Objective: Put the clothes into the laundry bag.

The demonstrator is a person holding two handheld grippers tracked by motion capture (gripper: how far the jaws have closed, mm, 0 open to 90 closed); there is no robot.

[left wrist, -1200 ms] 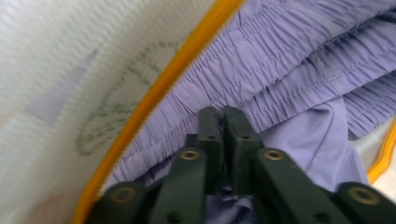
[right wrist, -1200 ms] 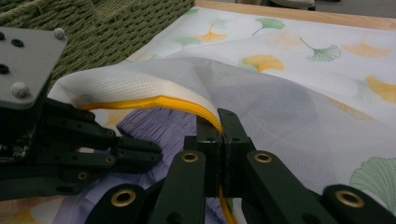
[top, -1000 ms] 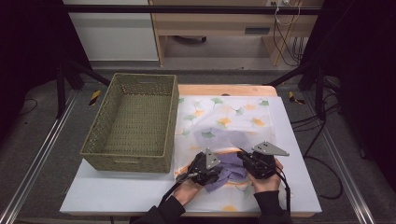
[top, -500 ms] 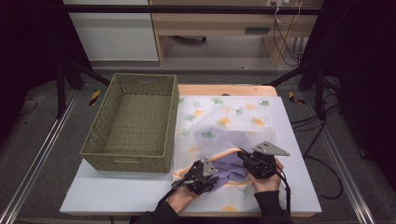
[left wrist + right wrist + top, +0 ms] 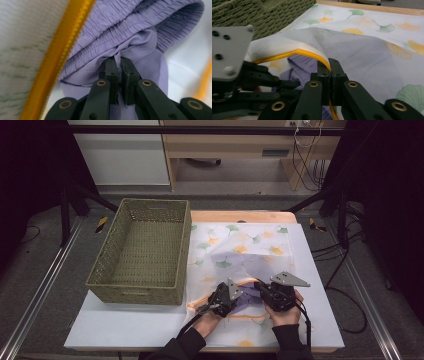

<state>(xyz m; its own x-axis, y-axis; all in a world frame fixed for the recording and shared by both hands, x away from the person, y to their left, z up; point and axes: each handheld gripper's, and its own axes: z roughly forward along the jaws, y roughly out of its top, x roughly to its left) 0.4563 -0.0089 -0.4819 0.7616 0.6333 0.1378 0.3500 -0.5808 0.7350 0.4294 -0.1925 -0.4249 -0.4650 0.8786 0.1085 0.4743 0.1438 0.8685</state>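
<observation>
Right gripper [image 5: 331, 65] holds bag rim [image 5: 294, 53] up; left gripper [image 5: 119, 65], jaws just closing, pinches purple garment [image 5: 140, 32]: draw it out slowly, rim kept high.

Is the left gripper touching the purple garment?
Touching. In the left gripper view, the left gripper has just been closing, and its jaws pinch a fold of the purple garment between them.

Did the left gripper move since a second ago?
Yes. In the high view the left gripper has slid a little toward the table's near edge, away from the green basket; its jaws have just been closing on the purple garment.
</observation>
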